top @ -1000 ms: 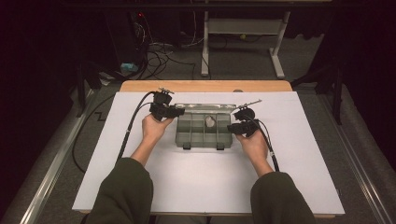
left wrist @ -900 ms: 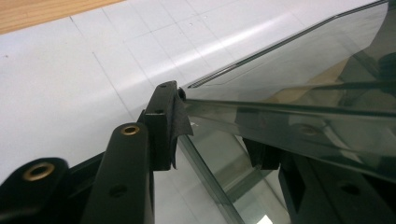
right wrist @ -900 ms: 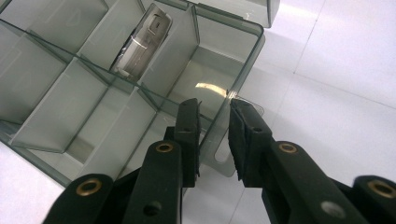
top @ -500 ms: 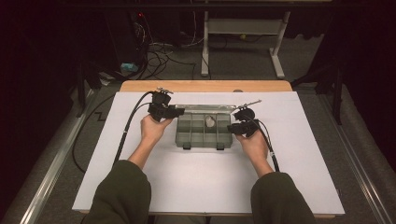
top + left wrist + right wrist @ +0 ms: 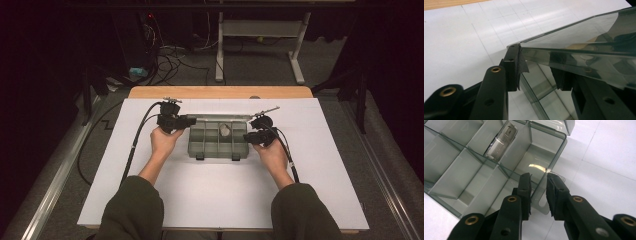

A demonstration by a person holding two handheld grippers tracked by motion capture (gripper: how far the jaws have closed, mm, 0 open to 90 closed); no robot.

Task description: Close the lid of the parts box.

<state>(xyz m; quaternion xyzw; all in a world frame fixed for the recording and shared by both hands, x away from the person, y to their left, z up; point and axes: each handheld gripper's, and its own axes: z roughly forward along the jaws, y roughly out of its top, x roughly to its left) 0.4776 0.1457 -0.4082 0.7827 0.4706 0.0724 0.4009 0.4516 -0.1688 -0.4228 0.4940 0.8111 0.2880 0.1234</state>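
Tabletop under white paper carried a smoky compartment box at its middle. Left claw clenched the edge of the box's raised clear lid. Right claw straddled the box's end wall, jaws slightly parted, not clamped. One far compartment held a small silvery item.

leaving wide bare white table in front of the compartment box, and to both outer sides. blocking the box's left end with the left gripper, its right end with the right gripper. raised lid standing along the far edge, barring reach from behind.
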